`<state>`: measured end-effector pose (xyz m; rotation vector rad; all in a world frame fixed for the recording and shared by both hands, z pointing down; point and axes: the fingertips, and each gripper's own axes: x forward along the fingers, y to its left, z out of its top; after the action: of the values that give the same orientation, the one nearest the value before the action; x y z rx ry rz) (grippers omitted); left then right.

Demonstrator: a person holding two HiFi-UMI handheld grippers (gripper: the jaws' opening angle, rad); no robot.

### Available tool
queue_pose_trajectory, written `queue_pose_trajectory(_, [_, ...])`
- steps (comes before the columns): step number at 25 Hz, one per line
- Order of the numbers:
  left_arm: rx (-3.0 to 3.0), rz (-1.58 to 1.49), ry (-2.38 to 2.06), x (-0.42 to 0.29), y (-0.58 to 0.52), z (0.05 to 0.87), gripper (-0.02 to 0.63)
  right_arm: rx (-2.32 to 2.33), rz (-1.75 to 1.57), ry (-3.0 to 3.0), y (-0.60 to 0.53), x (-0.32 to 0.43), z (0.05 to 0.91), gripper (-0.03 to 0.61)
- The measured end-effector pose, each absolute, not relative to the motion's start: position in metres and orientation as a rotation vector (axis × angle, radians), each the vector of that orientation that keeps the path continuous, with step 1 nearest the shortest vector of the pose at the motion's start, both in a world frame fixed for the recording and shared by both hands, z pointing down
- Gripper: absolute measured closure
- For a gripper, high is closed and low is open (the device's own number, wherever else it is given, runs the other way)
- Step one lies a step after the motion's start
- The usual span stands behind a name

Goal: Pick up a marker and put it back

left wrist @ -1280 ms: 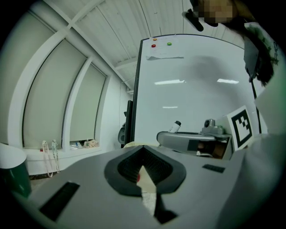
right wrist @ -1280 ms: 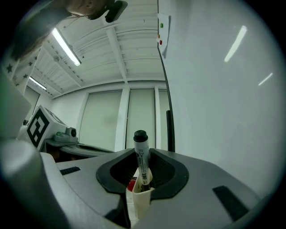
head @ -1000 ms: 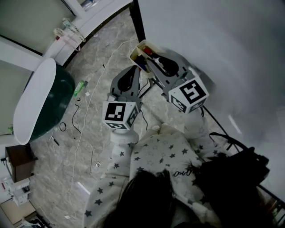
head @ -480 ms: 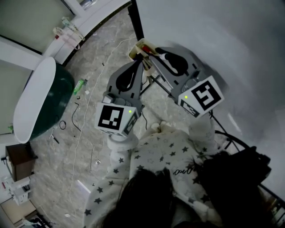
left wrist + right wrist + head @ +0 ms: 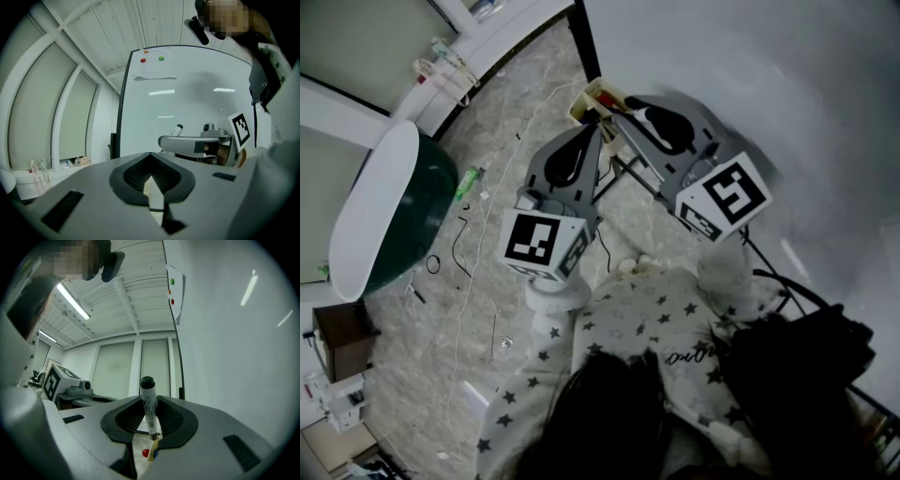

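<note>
A white marker with a black cap (image 5: 149,404) stands upright between the pads of my right gripper (image 5: 149,401), which is shut on it. From the left gripper view the marker (image 5: 177,130) sticks up out of the right gripper (image 5: 194,143). In the head view the right gripper (image 5: 617,112) sits over a cream marker box (image 5: 589,94) at the foot of the whiteboard (image 5: 750,75). Below the held marker a red cap (image 5: 146,453) shows in that box. My left gripper (image 5: 593,131) hovers beside the box, its fingertips (image 5: 150,157) together and holding nothing.
The whiteboard's black frame post (image 5: 586,42) rises just behind the box. On the marble floor lie thin cables (image 5: 469,253) and a green bottle (image 5: 467,183). A dark green round table with a white top (image 5: 384,225) stands at the left. A black bag (image 5: 792,361) hangs at the person's right side.
Both grippers have risen toward the camera, and the right one's marker cube has shifted right. The marker stays in the right gripper. Over the last half second almost nothing has moved.
</note>
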<state>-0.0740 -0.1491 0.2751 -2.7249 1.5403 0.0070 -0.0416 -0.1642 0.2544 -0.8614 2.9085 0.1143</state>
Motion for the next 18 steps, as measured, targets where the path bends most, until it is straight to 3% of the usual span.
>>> queue_pose_trajectory(18, [-2.648,0.046,1.593,-0.087,-0.151,0.274,0.614,-0.864,0.120,2.921,-0.166,-0.045,0.256,0.495])
